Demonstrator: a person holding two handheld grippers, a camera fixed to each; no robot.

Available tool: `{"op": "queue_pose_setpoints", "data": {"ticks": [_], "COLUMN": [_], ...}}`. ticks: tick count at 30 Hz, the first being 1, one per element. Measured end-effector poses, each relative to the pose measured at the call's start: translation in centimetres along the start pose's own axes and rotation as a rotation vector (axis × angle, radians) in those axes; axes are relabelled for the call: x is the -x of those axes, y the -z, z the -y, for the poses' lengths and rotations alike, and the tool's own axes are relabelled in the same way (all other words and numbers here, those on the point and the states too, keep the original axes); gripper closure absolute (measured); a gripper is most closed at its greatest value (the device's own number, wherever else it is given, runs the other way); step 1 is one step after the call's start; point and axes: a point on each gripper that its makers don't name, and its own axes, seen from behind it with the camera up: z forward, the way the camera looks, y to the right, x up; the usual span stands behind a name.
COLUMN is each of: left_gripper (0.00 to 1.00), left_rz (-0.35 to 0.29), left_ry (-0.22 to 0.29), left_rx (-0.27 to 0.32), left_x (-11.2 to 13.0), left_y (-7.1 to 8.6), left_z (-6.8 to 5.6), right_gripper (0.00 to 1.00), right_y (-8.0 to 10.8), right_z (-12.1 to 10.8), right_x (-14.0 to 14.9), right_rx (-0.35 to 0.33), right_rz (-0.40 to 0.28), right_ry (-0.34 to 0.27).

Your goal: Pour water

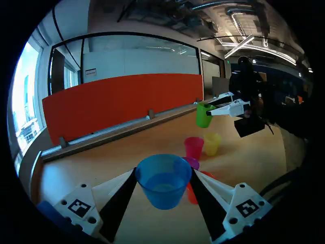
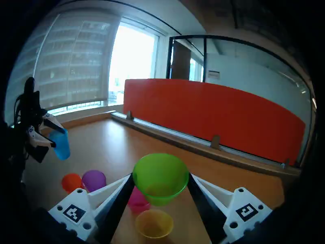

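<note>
Status: pour not started. Left gripper (image 1: 163, 174) clamps blue cup (image 1: 162, 193), water inside, upright above table (image 1: 118, 152). Right gripper (image 2: 160, 179) clamps green cup (image 2: 159, 168), looks empty, upright, well apart from blue. Remaining: bring cups together, tip blue into green, probably.

blue cup (image 1: 163, 183) — upright, water inside | green cup (image 2: 160, 179) — upright, aloft

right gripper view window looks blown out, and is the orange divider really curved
Right gripper view: the window is overexposed to white, and the orange divider bows from fisheye distortion. Left gripper view: it bows too, and the ceiling lights glare.
</note>
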Motion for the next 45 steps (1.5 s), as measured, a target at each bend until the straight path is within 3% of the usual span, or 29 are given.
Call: {"op": "queue_pose_setpoints", "data": {"ticks": [14,27,45], "left_gripper": [0.12,0.12,0.12], "left_rz": [-0.005,-0.01,-0.013], "left_ry": [0.004,0.013,0.019], "left_rx": [0.003,0.013,0.033], "left_x": [0.0,0.0,0.1], "left_y": [0.2,0.4,0.8], "left_z": [-0.4,-0.8,-1.6], "right_gripper": [0.06,0.06,0.06], "right_y": [1.9,3.8,4.7], "right_z": [2.0,4.2,7.6], "right_x": [-1.3,-2.7,-2.2], "right_rx": [-0.014,-0.041,-0.092], "right_rz": [-0.094,-0.204,-0.241], "right_ry": [0.027,-0.005,0.006]}}
